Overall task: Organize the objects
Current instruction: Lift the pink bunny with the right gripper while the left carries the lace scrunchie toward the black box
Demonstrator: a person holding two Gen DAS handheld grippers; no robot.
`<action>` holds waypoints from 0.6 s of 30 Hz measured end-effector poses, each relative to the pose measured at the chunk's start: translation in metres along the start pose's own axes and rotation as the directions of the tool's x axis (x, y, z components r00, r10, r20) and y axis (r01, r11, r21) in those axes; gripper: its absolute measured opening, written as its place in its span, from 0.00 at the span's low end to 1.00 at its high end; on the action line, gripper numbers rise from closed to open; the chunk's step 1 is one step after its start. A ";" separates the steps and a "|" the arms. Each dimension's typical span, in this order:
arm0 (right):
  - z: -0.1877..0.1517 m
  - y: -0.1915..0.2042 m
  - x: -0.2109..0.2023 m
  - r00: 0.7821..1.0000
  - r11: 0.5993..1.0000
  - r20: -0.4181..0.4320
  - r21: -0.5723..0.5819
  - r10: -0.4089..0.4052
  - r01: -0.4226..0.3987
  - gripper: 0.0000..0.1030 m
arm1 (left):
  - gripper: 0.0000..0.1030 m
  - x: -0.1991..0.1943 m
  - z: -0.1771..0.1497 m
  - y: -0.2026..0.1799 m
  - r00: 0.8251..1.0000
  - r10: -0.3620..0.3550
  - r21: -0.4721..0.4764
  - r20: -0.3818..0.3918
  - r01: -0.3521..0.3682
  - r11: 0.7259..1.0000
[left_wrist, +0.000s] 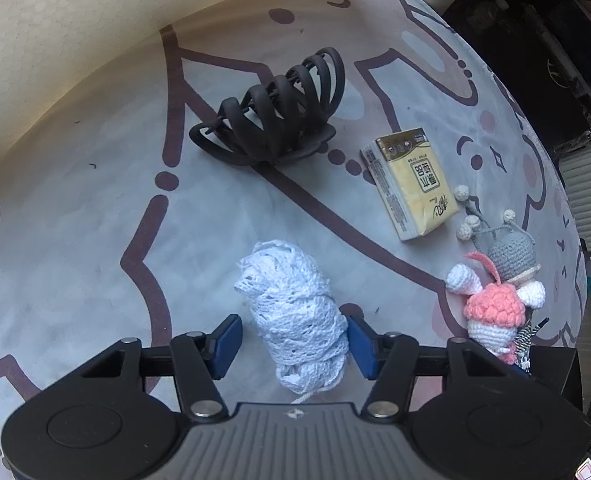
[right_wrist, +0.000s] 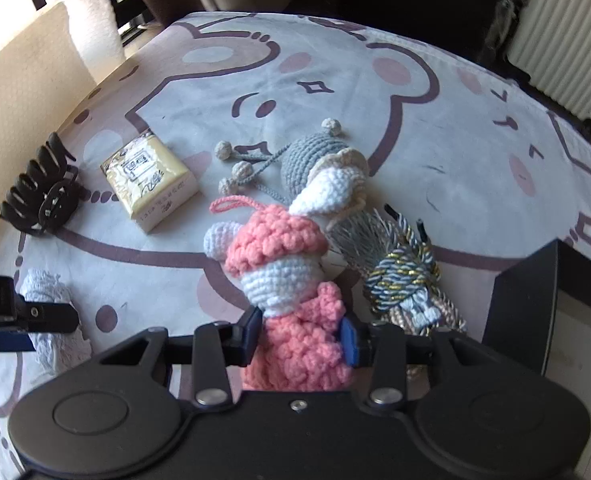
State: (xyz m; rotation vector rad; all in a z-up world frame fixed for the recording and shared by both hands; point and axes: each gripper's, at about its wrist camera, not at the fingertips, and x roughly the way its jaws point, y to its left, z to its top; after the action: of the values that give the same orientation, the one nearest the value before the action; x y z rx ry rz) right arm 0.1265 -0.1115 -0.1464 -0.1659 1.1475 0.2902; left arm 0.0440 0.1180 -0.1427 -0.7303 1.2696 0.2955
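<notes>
My left tool [left_wrist: 294,343] sits low in the centre of its frame, pads apart around the white lace bundle [left_wrist: 295,316]: the right-hand pad touches the lace, the left-hand pad stands clear of it. The bundle lies on the worktop [left_wrist: 95,240], which wears a cartoon-bear cloth. Upper centre rests the black hair claw [left_wrist: 273,120]; right of it is the yellow tissue pack [left_wrist: 409,182]. At the right edge lie the crochet dolls.

My right tool [right_wrist: 300,337] is clamped on the pink crochet doll [right_wrist: 287,272], both blue pads pressed into its pink body at lower centre. Just beyond, the grey crochet doll [right_wrist: 309,160] lies touching it, and a braided cord tassel [right_wrist: 403,276] lies just to the right. A black box [right_wrist: 523,300] stands at the right edge.
</notes>
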 end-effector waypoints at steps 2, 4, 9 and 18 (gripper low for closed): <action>-0.002 -0.003 -0.002 1.000 0.999 -0.013 0.052 0.013 -0.012 0.40 | 0.46 -0.001 0.000 -0.003 1.000 -0.006 0.019 -0.007 0.006 1.000; -0.005 -0.006 -0.004 0.999 0.995 -0.023 0.094 0.029 -0.027 0.39 | 0.43 -0.002 -0.002 -0.007 1.000 0.005 0.050 -0.006 -0.004 0.999; -0.017 -0.006 -0.012 0.997 0.990 -0.047 0.132 0.065 -0.058 0.39 | 0.42 -0.004 -0.008 -0.021 0.999 -0.006 0.148 -0.034 0.011 0.989; -0.036 -0.018 -0.031 0.990 0.953 -0.084 0.294 0.110 -0.081 0.39 | 0.42 -0.002 -0.045 -0.067 0.997 0.068 0.549 -0.043 -0.034 0.835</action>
State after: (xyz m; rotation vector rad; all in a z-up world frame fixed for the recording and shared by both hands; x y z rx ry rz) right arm 0.0887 -0.1426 -0.1325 0.1359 1.2860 0.1978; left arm 0.0485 0.0392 -0.1238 -0.2096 1.3465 -0.0580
